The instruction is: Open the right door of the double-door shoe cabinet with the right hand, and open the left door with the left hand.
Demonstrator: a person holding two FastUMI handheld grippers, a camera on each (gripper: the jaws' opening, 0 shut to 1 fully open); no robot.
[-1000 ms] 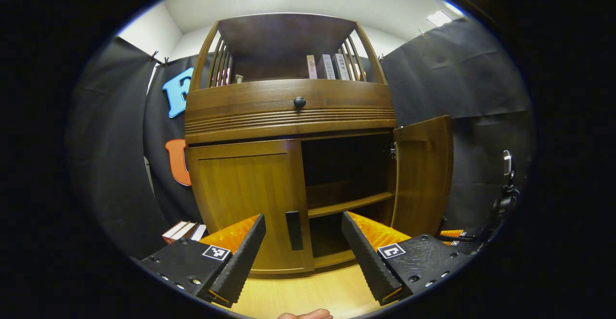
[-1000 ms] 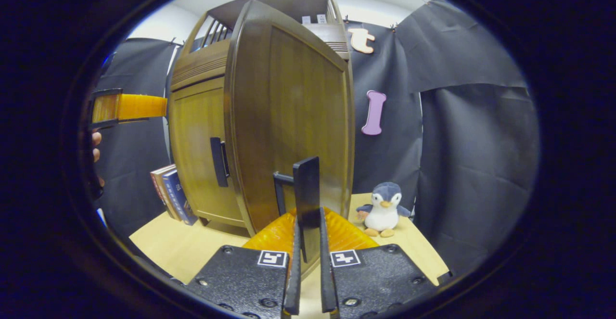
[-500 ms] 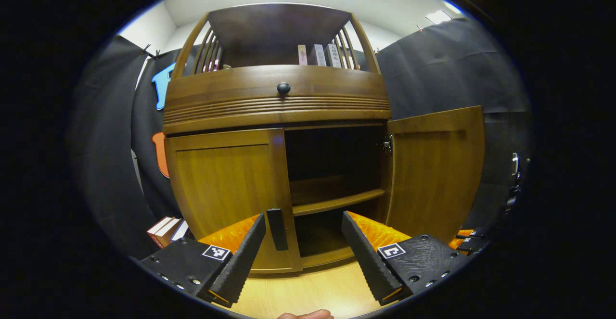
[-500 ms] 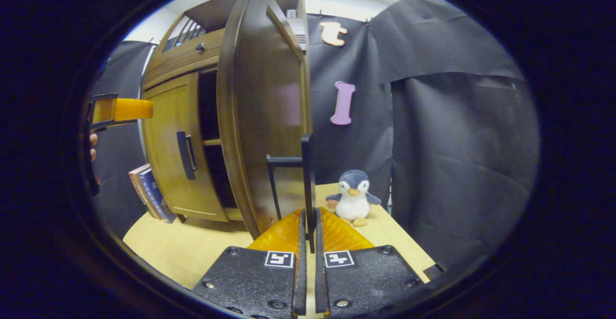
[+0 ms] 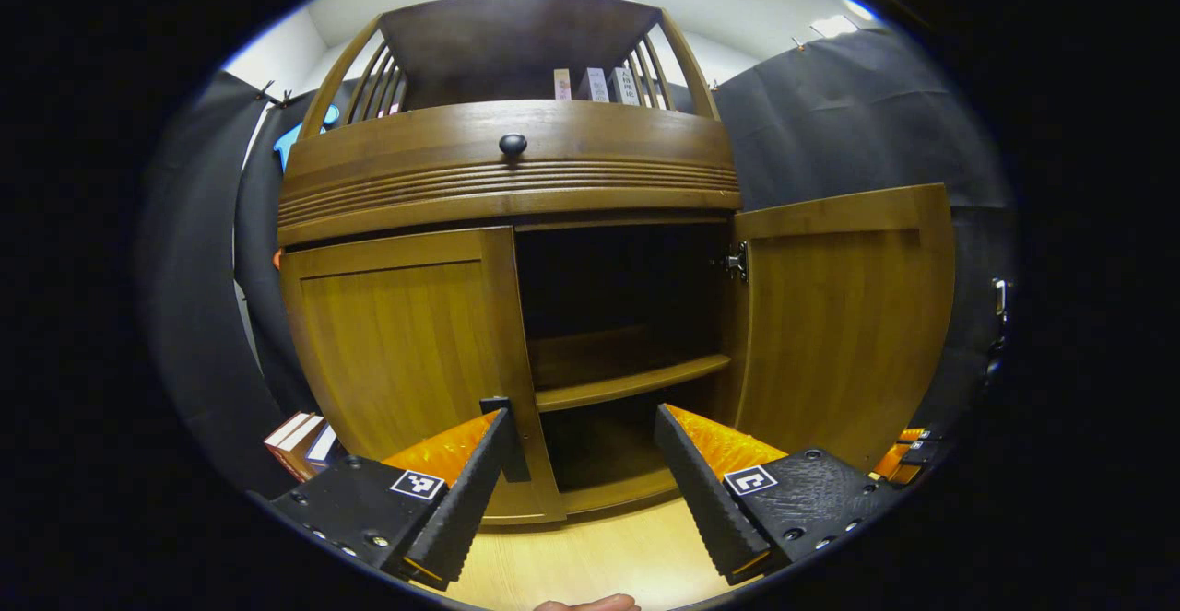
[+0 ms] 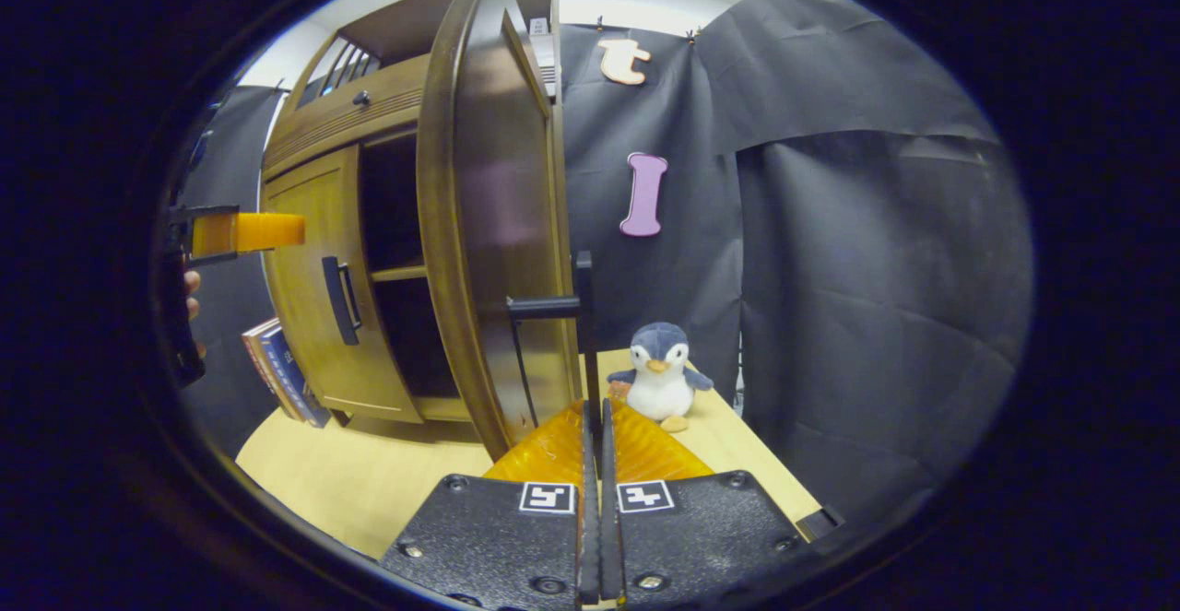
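Right tongs (image 6: 594,427) sit clenched on the dark handle (image 6: 583,316) of the right door (image 6: 489,224), both fingers pinched against its vertical bar at the bottom of the right gripper view. Left tongs (image 5: 581,482) are released, fingers spread wide above the pale counter (image 5: 608,556), and the left door's handle (image 5: 510,440) stands just beside the inner face of their left finger, between the two fingers but off to one side; whether it touches that finger is hard to tell. Beyond them the left door (image 5: 406,344) lies flat and closed against the shoe cabinet (image 5: 507,178), while the right door stands swung well out, baring a dark interior with a shelf (image 5: 627,382) across it. So, by my reading, the first half of the task is done or nearly so, and the second half is not yet begun: the left tongs need to centre on that handle, close on it and draw the door outward. Farther off, some books (image 5: 297,431) lean by the cabinet's left foot and a stuffed penguin (image 6: 659,381) sits on the counter behind the open door.
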